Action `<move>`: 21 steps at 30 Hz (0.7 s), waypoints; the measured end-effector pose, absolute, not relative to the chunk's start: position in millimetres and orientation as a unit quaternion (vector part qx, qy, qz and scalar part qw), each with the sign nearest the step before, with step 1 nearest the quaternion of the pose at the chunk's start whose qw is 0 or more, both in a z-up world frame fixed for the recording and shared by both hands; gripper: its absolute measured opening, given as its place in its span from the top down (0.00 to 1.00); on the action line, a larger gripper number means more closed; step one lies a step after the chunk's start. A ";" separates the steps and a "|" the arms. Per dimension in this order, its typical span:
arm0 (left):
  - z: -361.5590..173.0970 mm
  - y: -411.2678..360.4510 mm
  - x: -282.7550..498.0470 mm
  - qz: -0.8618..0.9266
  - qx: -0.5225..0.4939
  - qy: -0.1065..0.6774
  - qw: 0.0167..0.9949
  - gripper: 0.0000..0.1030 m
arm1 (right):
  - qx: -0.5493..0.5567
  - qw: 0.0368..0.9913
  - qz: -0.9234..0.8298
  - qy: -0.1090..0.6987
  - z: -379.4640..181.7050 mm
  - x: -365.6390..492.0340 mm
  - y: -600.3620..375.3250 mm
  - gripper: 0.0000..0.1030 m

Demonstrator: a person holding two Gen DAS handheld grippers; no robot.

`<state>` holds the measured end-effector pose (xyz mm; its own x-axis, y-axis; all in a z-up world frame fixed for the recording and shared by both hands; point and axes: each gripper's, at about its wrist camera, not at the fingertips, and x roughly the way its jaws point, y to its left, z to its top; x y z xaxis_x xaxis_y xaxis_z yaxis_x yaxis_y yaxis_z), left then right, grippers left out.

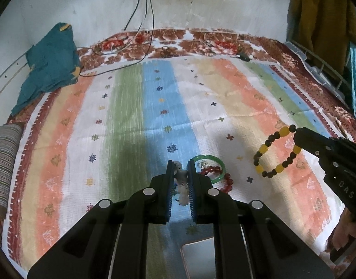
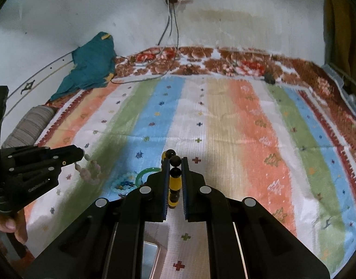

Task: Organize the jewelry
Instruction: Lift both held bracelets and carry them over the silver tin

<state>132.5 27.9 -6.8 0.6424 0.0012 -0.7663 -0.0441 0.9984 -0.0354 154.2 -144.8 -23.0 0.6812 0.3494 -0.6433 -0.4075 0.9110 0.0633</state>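
My left gripper [image 1: 180, 164] is shut on a pale pink-white bead bracelet [image 1: 183, 194], which hangs between its blue pads above the striped cloth [image 1: 131, 107]. In the right wrist view the same gripper [image 2: 81, 154] is at the left, the pale bracelet [image 2: 89, 171] dangling from its tip. My right gripper [image 2: 174, 161] is shut on a yellow and dark bead bracelet [image 2: 173, 181]. In the left wrist view that bracelet [image 1: 274, 152] hangs as a loop from the right gripper [image 1: 296, 133]. A green bangle [image 1: 218, 166], a red bead bracelet [image 1: 226, 183] and a light blue bead bracelet [image 2: 123, 183] lie on the cloth.
A grey tray corner [image 1: 201, 253] shows under the left gripper. A teal garment [image 1: 50, 62] lies at the far left, cables [image 1: 140, 53] run from a wall socket, and a striped roll [image 1: 3, 165] sits at the left edge. A hand [image 2: 10, 225] holds the left gripper.
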 end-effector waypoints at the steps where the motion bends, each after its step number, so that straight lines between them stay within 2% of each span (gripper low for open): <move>1: -5.1 27.1 129.9 0.012 -0.026 0.420 0.907 0.89 | -0.043 0.917 0.208 0.337 -21.4 152.4 -144.4 0.90; 21: 15.0 7.2 80.9 -0.022 -0.034 0.398 0.916 0.89 | -0.051 0.910 0.248 0.328 -14.0 100.0 -139.6 0.90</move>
